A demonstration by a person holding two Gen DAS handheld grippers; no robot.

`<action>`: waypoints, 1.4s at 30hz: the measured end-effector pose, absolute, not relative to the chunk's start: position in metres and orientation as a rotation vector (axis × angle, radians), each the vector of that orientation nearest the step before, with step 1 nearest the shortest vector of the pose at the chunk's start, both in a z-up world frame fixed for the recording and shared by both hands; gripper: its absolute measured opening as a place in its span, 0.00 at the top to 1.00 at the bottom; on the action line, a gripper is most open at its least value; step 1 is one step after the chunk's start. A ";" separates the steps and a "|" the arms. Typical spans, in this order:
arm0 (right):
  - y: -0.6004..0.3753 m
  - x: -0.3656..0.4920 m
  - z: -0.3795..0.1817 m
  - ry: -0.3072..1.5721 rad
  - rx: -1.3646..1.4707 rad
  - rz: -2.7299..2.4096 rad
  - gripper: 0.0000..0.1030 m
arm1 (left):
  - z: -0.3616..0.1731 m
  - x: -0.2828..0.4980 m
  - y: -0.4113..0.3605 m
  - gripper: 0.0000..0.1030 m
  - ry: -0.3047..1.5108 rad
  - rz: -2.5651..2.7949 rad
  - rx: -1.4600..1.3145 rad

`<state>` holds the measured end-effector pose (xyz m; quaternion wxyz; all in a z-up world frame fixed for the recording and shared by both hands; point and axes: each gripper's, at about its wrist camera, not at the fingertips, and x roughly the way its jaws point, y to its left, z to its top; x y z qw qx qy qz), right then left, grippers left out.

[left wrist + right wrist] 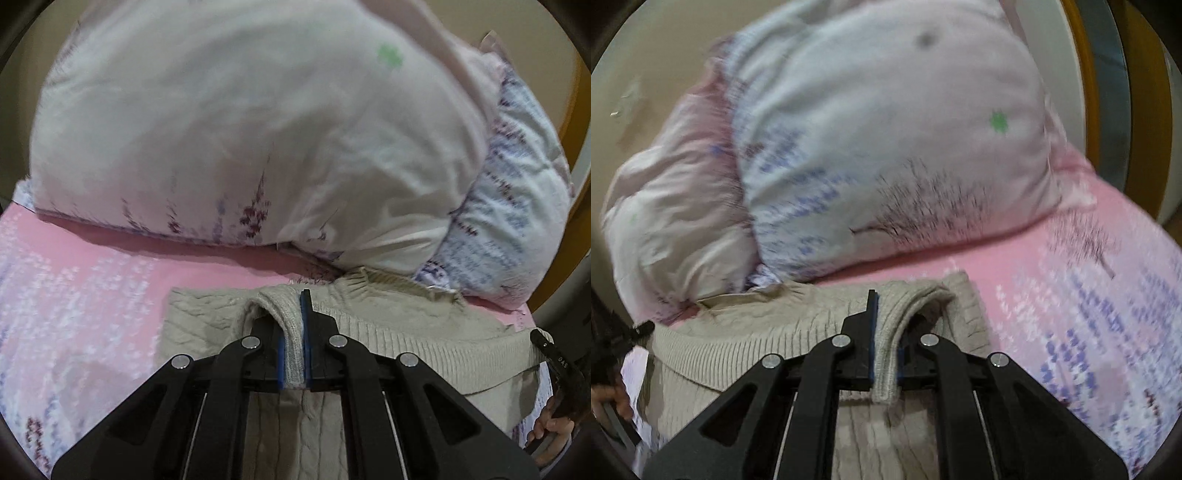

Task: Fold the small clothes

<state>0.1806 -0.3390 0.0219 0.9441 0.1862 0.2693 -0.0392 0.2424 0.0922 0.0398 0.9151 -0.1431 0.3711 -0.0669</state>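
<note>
The beige cable-knit sweater [406,332] lay flat on the pink floral-printed bed sheet [74,295], its ribbed collar toward the pillows and touching them. A ribbed band of the garment was folded across its body. The left tool [295,332] was clenched on a doubled edge of knit fabric, the cloth pinched between its blue-lined pads. The right tool [886,332] was likewise clenched on a folded edge of the same sweater [757,332] at the opposite side. Behind the garment a large white pillow with purple flower sprigs [240,129] rested on the sheet [1071,277], with a second pillow, white with a denser blue and purple print [517,221], beside it. A person's hand [554,432] showed at the right edge of the left wrist view, gripping a black handle. Both views were blurred.
</note>
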 end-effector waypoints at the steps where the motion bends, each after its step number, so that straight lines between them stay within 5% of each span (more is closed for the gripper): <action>1: -0.340 0.185 0.017 0.570 0.390 -0.090 0.93 | 0.036 0.246 0.092 0.94 0.777 -0.139 -0.302; 3: -0.342 0.199 0.007 0.626 0.426 -0.112 0.91 | 0.026 0.256 0.092 0.94 0.811 -0.145 -0.328; 7: -0.354 0.214 -0.011 0.678 0.561 -0.098 0.53 | 0.012 0.269 0.094 0.94 0.867 -0.169 -0.379; 10: -0.351 0.218 -0.008 0.671 0.575 -0.065 0.39 | 0.013 0.271 0.095 0.88 0.880 -0.192 -0.398; 13: -0.347 0.214 -0.002 0.663 0.558 -0.069 0.31 | 0.017 0.269 0.103 0.61 0.864 -0.225 -0.453; 14: -0.348 0.209 0.000 0.652 0.562 -0.074 0.30 | 0.021 0.265 0.109 0.45 0.849 -0.227 -0.473; 18: -0.356 0.192 0.002 0.637 0.571 -0.087 0.29 | 0.038 0.248 0.130 0.29 0.788 -0.196 -0.483; 33: -0.390 0.145 -0.029 0.778 0.655 -0.047 0.38 | 0.004 0.182 0.191 0.29 0.911 -0.241 -0.533; 42: -0.337 0.145 -0.014 0.764 0.331 -0.244 0.41 | 0.008 0.178 0.171 0.29 0.910 -0.251 -0.494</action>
